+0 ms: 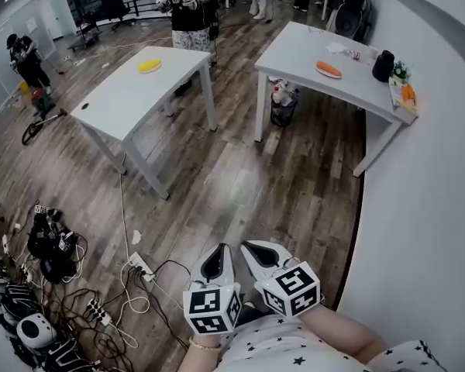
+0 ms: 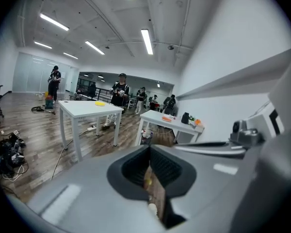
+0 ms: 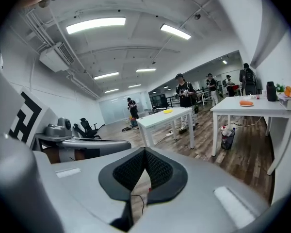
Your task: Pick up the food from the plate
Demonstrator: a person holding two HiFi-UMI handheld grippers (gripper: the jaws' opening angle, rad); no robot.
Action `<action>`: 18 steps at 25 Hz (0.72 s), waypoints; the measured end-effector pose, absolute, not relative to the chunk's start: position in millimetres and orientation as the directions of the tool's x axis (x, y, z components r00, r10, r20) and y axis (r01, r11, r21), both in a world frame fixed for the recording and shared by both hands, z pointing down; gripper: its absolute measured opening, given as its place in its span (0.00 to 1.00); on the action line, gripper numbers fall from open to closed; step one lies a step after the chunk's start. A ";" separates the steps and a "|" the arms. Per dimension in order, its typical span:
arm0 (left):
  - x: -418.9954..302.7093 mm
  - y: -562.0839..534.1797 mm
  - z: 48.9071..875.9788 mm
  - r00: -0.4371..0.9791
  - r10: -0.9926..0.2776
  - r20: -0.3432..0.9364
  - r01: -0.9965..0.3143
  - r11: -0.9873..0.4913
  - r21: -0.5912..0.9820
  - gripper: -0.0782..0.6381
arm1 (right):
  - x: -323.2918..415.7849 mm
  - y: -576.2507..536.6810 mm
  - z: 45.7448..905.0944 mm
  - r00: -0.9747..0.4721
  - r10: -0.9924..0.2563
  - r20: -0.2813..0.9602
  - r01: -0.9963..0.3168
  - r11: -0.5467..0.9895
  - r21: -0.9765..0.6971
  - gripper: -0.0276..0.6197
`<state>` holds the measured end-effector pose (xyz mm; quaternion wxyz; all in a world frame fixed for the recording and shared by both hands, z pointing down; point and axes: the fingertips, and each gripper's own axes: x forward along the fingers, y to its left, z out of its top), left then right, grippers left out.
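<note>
Noted smooth, matt grey plastic on the shells of the left gripper and right gripper, with black ribbed rubbery pads inside. Saw softly shiny wood planks on the floor below them, smooth white matt tops on the left table and right table ahead, and matt white on the wall beside the right gripper.

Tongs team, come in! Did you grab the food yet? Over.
Left tongs shut, empty; right tongs shut, empty. Orange food on its plate, far table, not reached. Bare floor between, nothing blocking.
</note>
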<state>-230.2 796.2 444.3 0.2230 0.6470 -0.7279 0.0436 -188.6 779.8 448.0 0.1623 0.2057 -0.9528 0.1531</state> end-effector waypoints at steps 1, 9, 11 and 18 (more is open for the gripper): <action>-227.9 786.2 446.0 -0.055 -0.922 0.383 -0.962 0.152 0.228 0.12 | -186.3 770.3 449.1 -0.860 -0.348 0.374 -0.448 0.864 -0.227 0.04; -203.5 662.1 442.4 -0.012 -0.926 0.376 -0.973 0.098 0.211 0.12 | -163.8 650.2 446.1 -0.849 -0.383 0.364 -0.482 0.845 -0.234 0.04; -194.5 620.4 433.3 -0.004 -0.928 0.372 -0.973 0.090 0.214 0.12 | -154.4 609.3 435.3 -0.845 -0.396 0.359 -0.488 0.846 -0.216 0.04; -146.9 476.5 404.8 0.048 -0.939 0.341 -0.982 0.018 0.188 0.12 | -107.9 470.5 419.5 -0.824 -0.441 0.354 -0.528 0.825 -0.201 0.04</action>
